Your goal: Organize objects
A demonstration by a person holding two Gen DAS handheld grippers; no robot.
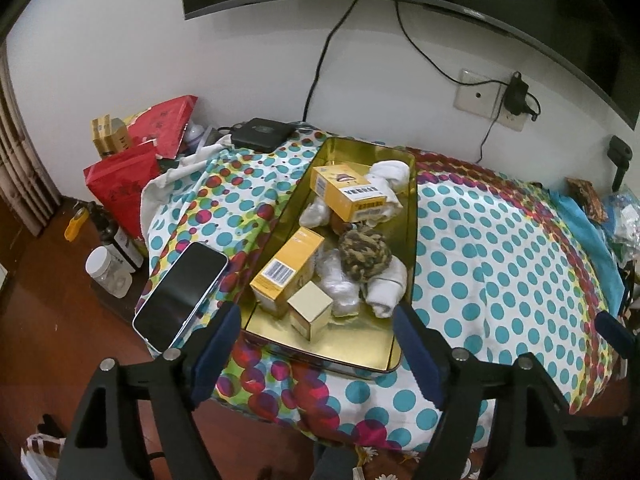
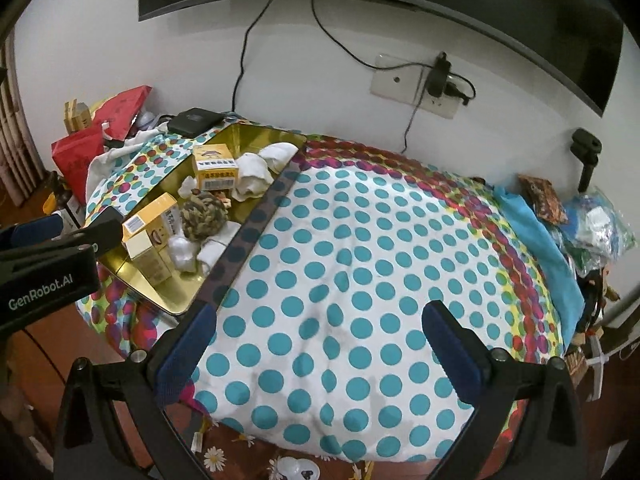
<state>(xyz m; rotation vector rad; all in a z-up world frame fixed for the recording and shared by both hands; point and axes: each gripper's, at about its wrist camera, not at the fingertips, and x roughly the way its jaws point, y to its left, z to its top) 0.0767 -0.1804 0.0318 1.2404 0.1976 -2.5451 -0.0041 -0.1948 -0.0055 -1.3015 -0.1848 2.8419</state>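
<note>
Left tool [image 1: 316, 344]: jaws spread wide with nothing between the pads; it hangs above the near end of the gold tin tray [image 1: 360, 354], touching nothing. One blue-padded fingertip [image 1: 218, 338] shows beside the tray's near left corner, the other at its near right corner. Right tool [image 2: 320, 344]: jaws likewise at full spread and empty, poised over bare polka-dot cloth [image 2: 360, 264] to the right of the tray [image 2: 256, 216]. The tray rests on the cloth-covered bench and holds two yellow boxes [image 1: 286, 270] [image 1: 348, 194], a small cream box [image 1: 310, 310], rolled white socks [image 1: 386, 286], a camouflage-patterned bundle [image 1: 364, 254] and clear plastic wraps [image 1: 340, 284]. A phone [image 1: 180, 294] lies face up on the cloth just left of the tray. In the right wrist view the left tool's body [image 2: 48, 276] enters at the left edge.
</note>
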